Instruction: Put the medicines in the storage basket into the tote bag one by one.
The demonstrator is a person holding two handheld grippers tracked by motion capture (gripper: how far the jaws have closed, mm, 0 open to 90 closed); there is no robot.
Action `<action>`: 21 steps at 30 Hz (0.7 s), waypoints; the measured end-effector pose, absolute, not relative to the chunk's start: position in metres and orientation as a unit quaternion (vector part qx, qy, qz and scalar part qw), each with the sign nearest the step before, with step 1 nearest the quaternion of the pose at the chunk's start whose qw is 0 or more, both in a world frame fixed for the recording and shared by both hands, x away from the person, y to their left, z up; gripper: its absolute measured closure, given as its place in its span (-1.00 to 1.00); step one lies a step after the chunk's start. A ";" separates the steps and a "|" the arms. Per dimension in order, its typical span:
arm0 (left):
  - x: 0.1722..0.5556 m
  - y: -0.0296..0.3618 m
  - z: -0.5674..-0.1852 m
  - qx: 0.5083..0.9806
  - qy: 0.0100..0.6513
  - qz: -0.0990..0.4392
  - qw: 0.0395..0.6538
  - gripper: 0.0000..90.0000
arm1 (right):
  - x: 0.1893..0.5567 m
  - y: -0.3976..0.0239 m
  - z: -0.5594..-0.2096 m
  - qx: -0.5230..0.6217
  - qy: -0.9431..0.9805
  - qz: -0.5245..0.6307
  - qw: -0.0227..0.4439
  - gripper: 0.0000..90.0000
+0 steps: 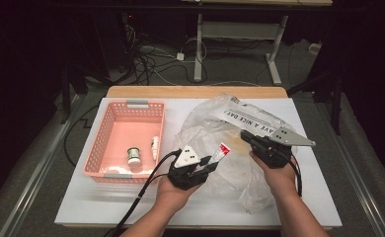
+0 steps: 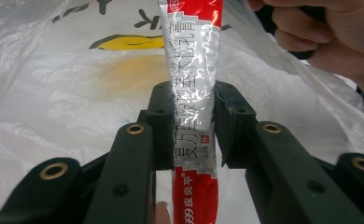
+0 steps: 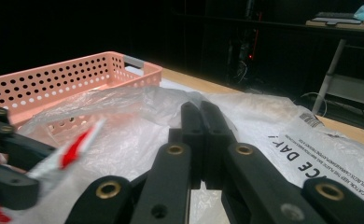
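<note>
A silver and red ointment tube [image 1: 222,149] [image 2: 194,93] is held in my left gripper [image 1: 211,162] [image 2: 194,126], whose pads press on its sides near the middle. The tube slants up over a crumpled clear plastic bag [image 1: 240,118] [image 2: 54,93] with black print and a yellow patch. My right gripper [image 1: 245,134] [image 3: 201,112] rests on the bag at the right with its jaws pressed together, apparently on the thin film [image 3: 273,121]. In the right gripper view the tube [image 3: 73,151] and the left gripper [image 3: 12,163] show at the lower left.
A pink perforated basket [image 1: 101,133] [image 3: 54,79] stands left of the bag on the white table top [image 1: 92,197]. It holds a small round jar [image 1: 134,155] and a small white bottle [image 1: 154,147]. Cables and table legs lie on the floor beyond.
</note>
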State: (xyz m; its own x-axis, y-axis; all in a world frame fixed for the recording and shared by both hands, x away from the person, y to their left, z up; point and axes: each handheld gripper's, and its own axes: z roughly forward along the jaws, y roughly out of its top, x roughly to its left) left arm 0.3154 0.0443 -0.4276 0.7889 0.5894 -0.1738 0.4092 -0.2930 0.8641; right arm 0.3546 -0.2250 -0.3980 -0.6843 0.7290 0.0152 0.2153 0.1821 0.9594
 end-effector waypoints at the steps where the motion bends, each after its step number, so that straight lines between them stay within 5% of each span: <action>1: 0.319 0.042 -0.429 0.800 0.316 0.089 0.503 0.53 | 0.354 -0.225 -0.398 0.324 0.732 0.553 0.233 1.00; 21: 0.375 0.025 -0.437 0.816 0.340 0.109 0.455 0.53 | 0.337 -0.224 -0.383 0.306 0.728 0.564 0.242 1.00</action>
State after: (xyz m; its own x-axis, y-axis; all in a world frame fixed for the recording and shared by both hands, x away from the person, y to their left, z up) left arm 0.3746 0.0255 -0.4373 0.7450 0.6537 -0.1327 0.4561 -0.3540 0.8165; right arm 0.3373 -0.2243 -0.3829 -0.6950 0.7190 -0.0065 0.1728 0.1758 0.9691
